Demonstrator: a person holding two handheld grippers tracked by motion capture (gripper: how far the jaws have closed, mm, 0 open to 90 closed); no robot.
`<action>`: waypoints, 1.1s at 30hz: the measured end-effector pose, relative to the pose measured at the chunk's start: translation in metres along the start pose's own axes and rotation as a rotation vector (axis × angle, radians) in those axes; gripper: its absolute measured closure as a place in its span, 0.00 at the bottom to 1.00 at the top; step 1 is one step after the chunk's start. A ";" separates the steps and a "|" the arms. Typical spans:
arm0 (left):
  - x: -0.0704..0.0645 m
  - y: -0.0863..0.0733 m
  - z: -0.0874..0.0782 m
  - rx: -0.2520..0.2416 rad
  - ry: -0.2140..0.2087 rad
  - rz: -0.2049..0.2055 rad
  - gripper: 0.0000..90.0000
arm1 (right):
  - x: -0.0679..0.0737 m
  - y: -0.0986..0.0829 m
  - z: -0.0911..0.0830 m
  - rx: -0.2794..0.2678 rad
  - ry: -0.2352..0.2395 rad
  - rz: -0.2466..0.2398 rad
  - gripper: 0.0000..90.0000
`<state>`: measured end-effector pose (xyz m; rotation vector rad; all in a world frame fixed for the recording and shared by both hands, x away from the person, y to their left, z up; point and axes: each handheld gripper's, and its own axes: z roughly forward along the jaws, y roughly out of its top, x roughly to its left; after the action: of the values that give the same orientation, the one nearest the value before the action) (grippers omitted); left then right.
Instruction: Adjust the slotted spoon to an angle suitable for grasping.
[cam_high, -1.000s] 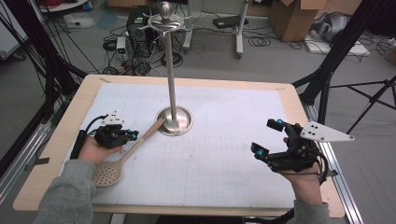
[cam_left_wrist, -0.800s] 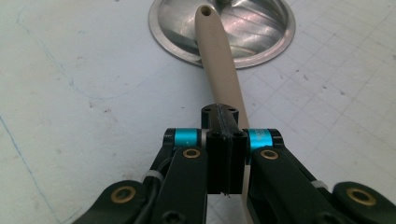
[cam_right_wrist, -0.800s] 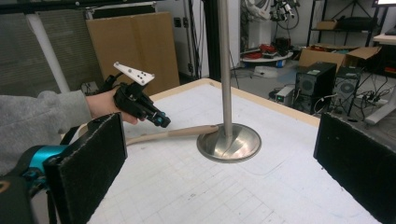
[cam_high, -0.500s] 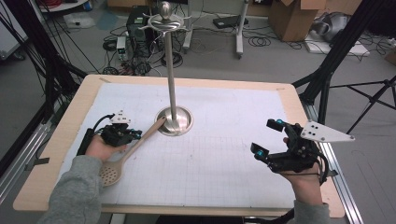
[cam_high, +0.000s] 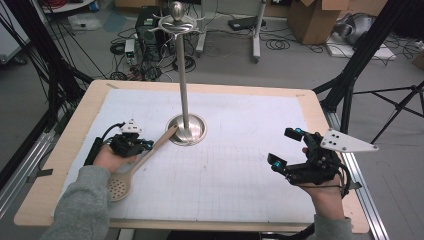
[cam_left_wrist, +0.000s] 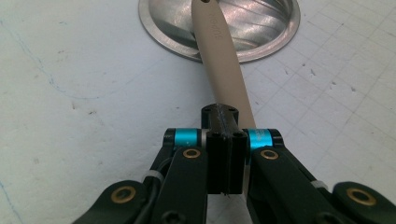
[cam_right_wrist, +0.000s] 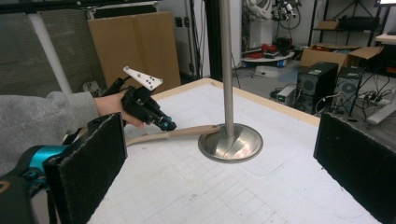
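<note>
A beige perforated spoon (cam_high: 119, 186) lies on the white mat, its handle tip resting on the round steel base of a tall stand (cam_high: 186, 131). My left gripper (cam_high: 146, 145) sits over the handle's middle with its jaws pressed together. In the left gripper view the handle (cam_left_wrist: 224, 60) runs under the shut jaw tips (cam_left_wrist: 224, 122), not between them. My right gripper (cam_high: 283, 147) hovers at the right side of the mat, open and empty. In the right gripper view its pads (cam_right_wrist: 93, 158) frame the stand (cam_right_wrist: 229, 142), the spoon handle (cam_right_wrist: 180, 133) and the left gripper (cam_right_wrist: 164, 124).
The stand's pole (cam_high: 182, 75) rises high to a hooked top (cam_high: 177, 20). The wooden table edge (cam_high: 65, 150) borders the gridded mat. Cables, boxes and tripod legs lie on the floor beyond the table.
My left gripper has slid a little to the right along the spoon handle toward the stand. The spoon and the right gripper have hardly moved.
</note>
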<state>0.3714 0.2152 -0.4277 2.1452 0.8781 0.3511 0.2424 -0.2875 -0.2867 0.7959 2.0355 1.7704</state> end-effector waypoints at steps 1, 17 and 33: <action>0.000 0.000 0.000 -0.001 -0.002 0.000 0.99 | 0.000 0.000 0.001 0.000 0.001 0.002 0.02; 0.004 -0.002 0.001 -0.027 -0.043 0.025 0.99 | -0.001 -0.002 0.003 0.012 -0.001 0.002 0.02; -0.004 -0.001 0.006 -0.036 -0.109 0.053 0.99 | -0.002 -0.002 0.002 0.008 -0.005 0.000 0.02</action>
<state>0.3706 0.2097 -0.4322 2.1356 0.7490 0.2712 0.2445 -0.2868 -0.2893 0.8017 2.0405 1.7598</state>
